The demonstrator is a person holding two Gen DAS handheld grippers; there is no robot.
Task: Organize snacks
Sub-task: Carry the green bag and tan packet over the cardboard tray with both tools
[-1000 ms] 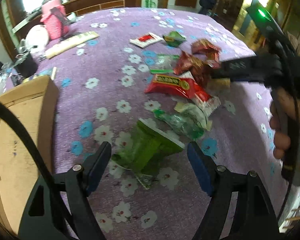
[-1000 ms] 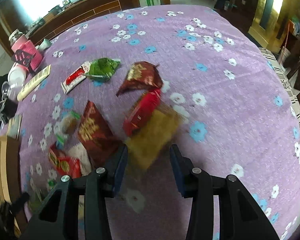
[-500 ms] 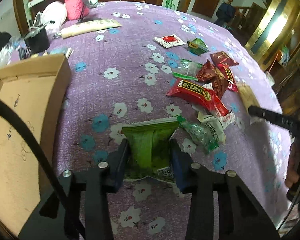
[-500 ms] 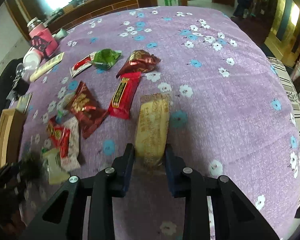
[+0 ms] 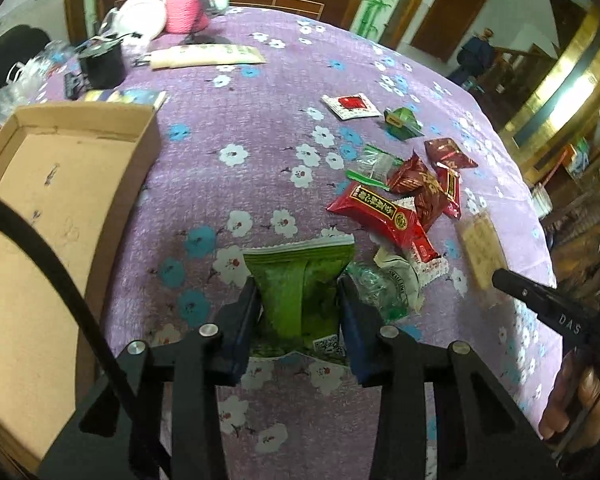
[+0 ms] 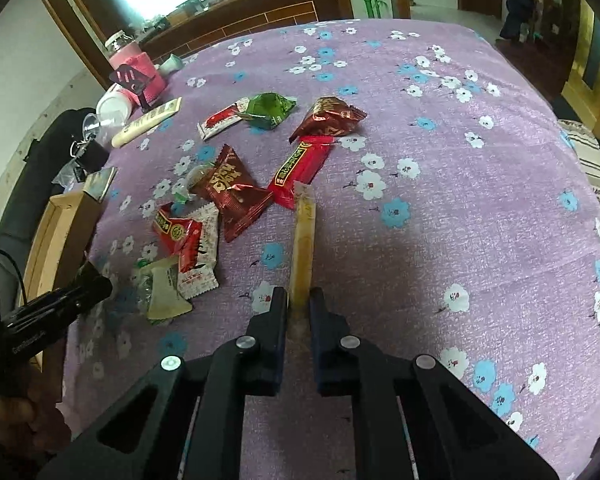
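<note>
My left gripper [image 5: 299,294] is shut on a green snack packet [image 5: 300,288], held just above the purple flowered cloth. My right gripper [image 6: 299,300] is shut on a flat tan cracker packet [image 6: 303,236], turned on edge; it also shows in the left wrist view [image 5: 482,250]. A heap of snacks lies on the cloth: a long red packet [image 5: 380,216], dark red packets [image 6: 232,190], a red bar [image 6: 300,168], a white-and-red packet [image 6: 198,260]. An open cardboard box [image 5: 40,208] stands left of my left gripper.
Far snacks: a small green packet [image 6: 268,110], a red-and-white sachet [image 5: 350,106], a dark red bag [image 6: 330,118]. At the table's far left are a pink jar [image 6: 136,74], a long cream packet [image 5: 206,56] and a black object [image 5: 102,66].
My left gripper closed on the green packet and raised it a little. My right gripper closed on the tan cracker packet and turned it on edge, drawing it back from the heap.
</note>
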